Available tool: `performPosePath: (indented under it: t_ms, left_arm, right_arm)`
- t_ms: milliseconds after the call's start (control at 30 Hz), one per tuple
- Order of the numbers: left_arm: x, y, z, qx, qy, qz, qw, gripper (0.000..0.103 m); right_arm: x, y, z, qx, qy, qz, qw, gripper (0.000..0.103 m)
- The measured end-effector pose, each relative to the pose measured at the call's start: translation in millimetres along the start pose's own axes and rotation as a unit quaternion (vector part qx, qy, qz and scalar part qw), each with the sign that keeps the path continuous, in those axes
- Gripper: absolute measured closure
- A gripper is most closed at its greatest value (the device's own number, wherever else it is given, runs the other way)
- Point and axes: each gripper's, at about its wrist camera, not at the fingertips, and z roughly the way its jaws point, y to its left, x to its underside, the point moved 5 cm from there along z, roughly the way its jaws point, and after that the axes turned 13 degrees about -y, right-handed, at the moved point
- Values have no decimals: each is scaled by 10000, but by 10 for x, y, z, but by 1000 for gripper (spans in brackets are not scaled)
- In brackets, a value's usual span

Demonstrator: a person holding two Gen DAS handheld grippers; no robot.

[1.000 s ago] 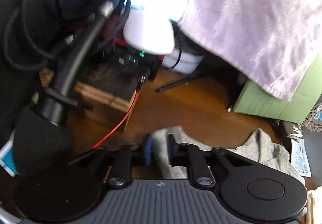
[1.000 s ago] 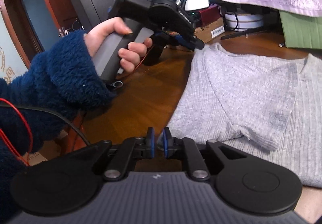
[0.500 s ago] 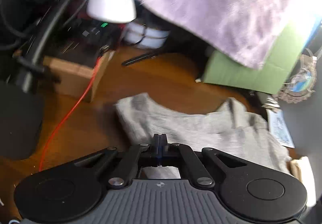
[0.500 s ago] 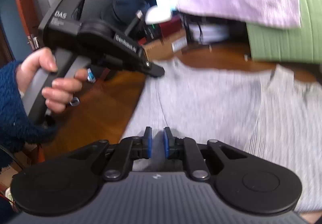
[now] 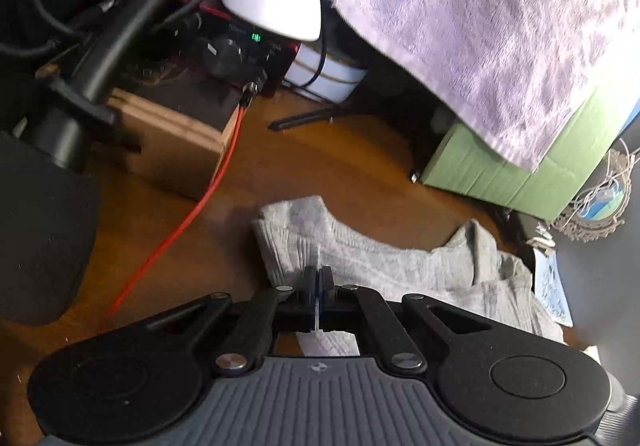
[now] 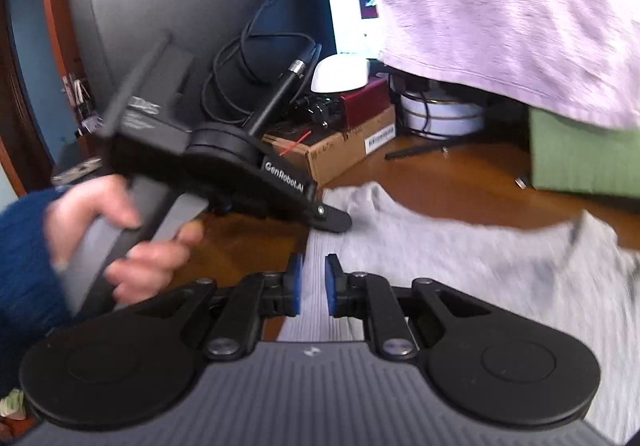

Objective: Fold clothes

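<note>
A grey ribbed shirt [image 5: 400,266] lies on the brown wooden table [image 5: 312,161], its neckline towards the green box. My left gripper [image 5: 317,282] is shut on the shirt's left edge near the shoulder, with a thin sliver of cloth between the blue pads. In the right wrist view the same shirt [image 6: 460,262] spreads to the right, blurred. My right gripper [image 6: 313,284] is shut on a ribbed fold at the shirt's near left edge, with a narrow gap between its pads filled by cloth. The left gripper [image 6: 334,219], held by a hand in a blue fleece sleeve, pinches the shirt just beyond it.
A lilac towel [image 5: 500,25] hangs over a green box [image 5: 500,173] at the back right. A cardboard box [image 5: 172,149], a red cable [image 5: 180,226], a microphone stand [image 5: 100,57], black cables and a white monitor foot [image 5: 276,5] crowd the back left.
My left gripper closed on the shirt's edge and dipped a little. My right gripper swung right along the shirt's near edge, and its view is now blurred.
</note>
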Motion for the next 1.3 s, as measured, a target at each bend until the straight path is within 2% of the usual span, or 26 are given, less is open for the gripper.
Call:
performPosePath:
  t_ms: [67, 133, 233, 367, 533, 700, 833, 900, 1100, 1200, 1300]
  left_arm:
    - [-13, 32, 26, -22, -17, -14, 10000, 103]
    - [-15, 77, 59, -15, -10, -70, 10000, 103]
    - [-19, 108, 79, 33, -23, -120, 9999, 102]
    - [-18, 96, 92, 45, -43, -53, 10000, 101]
    - [-46, 134, 109, 71, -27, -211, 9997, 101]
    - [-90, 129, 118, -48, -79, -170, 9998, 101]
    - [-120, 114, 91, -64, -98, -231, 9997, 101]
    - [-142, 73, 38, 34, -127, -269, 9996, 101]
    - [-101, -168, -165, 389, -123, -48, 9992, 101]
    - [-9, -204, -133, 318, -12, 102, 9994, 101]
    - [39, -217, -110, 327, 72, 65, 9994, 101]
  right_arm:
    - [27, 11, 205, 109, 24, -101, 9999, 91]
    - [70, 23, 370, 258, 26, -227, 9994, 98]
    - [180, 42, 464, 313, 73, -303, 9990, 98]
    - [244, 83, 313, 376, 57, -261, 9989, 98]
    - [430, 133, -64, 310, 171, -95, 9993, 98]
    - [560, 197, -400, 268, 179, -132, 9994, 98]
    - [595, 166, -604, 154, 264, 150, 9994, 98]
    - [540, 90, -696, 157, 173, 317, 9992, 98]
    - [409, -307, -808, 813, -134, 313, 9961, 94]
    - [494, -450, -855, 1054, -32, 310, 9939, 92]
    - [596, -515, -969, 1044, 97, 387, 9937, 92]
